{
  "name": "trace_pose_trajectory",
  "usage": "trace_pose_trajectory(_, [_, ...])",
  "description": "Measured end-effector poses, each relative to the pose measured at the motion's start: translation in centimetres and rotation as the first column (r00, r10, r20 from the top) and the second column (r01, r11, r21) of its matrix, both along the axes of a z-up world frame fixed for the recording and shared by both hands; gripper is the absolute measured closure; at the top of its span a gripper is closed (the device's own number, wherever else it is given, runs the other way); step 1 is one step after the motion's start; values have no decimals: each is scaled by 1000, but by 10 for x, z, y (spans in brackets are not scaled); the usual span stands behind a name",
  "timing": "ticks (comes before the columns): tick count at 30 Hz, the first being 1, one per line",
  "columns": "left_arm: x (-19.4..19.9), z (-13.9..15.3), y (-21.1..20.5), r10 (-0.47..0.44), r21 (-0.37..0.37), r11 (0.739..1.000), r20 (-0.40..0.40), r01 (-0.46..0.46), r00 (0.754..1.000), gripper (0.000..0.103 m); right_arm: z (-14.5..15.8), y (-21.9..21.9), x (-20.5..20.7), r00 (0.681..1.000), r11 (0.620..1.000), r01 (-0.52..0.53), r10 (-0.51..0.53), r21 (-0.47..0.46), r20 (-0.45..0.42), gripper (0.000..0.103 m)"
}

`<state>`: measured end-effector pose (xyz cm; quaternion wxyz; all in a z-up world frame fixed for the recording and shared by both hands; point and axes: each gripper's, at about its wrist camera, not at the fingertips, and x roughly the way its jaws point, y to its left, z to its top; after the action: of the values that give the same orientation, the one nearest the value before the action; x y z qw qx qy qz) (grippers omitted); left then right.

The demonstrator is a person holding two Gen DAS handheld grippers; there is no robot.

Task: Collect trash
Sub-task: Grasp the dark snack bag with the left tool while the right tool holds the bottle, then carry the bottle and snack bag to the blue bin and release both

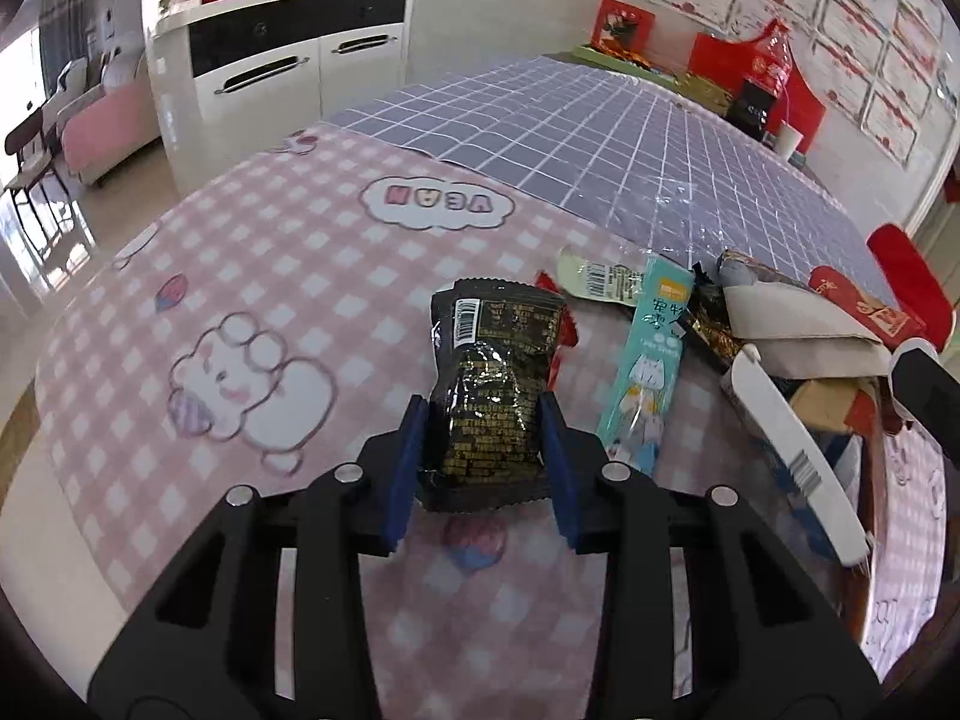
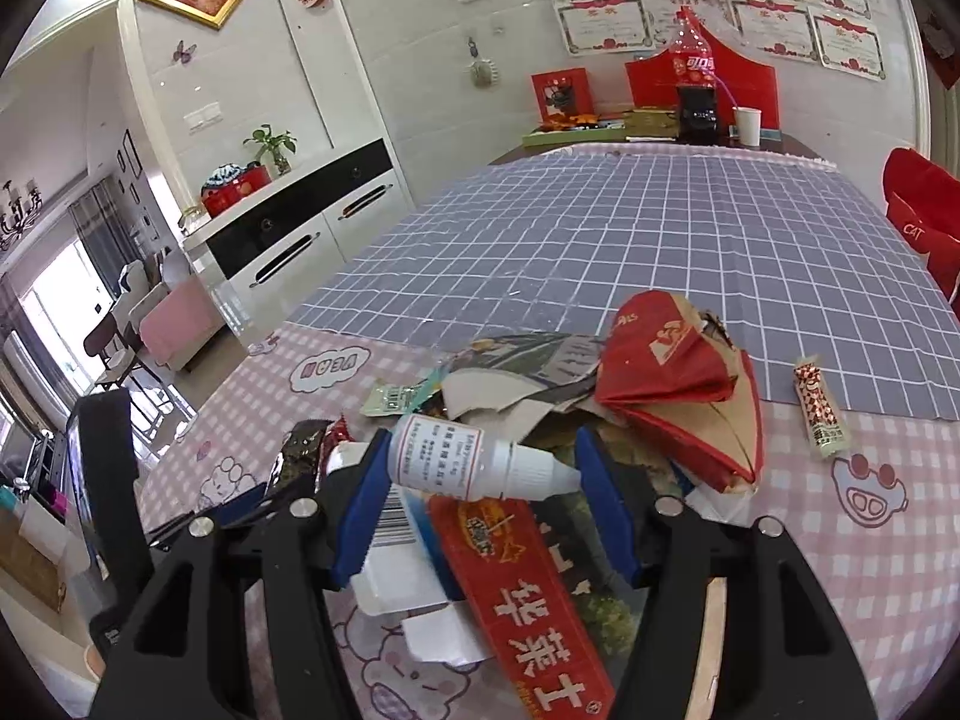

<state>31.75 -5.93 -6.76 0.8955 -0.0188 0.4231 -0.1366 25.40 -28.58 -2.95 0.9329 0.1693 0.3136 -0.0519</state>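
The left hand-held gripper (image 1: 486, 456) is clenched on a black crinkled foil snack packet (image 1: 489, 384) lying on the pink checked desk (image 1: 252, 276), its blue pads pressing both sides, probably to carry it to the heap. The right hand-held gripper (image 2: 483, 483) grasps a small white plastic dropper bottle (image 2: 474, 462) crosswise above the pile of torn cardboard and red wrappers (image 2: 672, 396). No bin or other container is visible; the trash simply gathers in 1 heap.

Glossy crinkled foil snack packet (image 1: 489, 384)
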Motion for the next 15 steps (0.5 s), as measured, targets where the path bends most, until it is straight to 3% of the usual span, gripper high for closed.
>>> trace_pose_trajectory(8, [-31,15,37,79,-1,997,61,-79,995,67,16,21,-17,998,999,-43,44,-18,51,42])
trace_pose_trajectory(15, [-66,28,74,118,2,993,121,-119,986,67,23,71,-22,984,985,-166,168,-35,65,42])
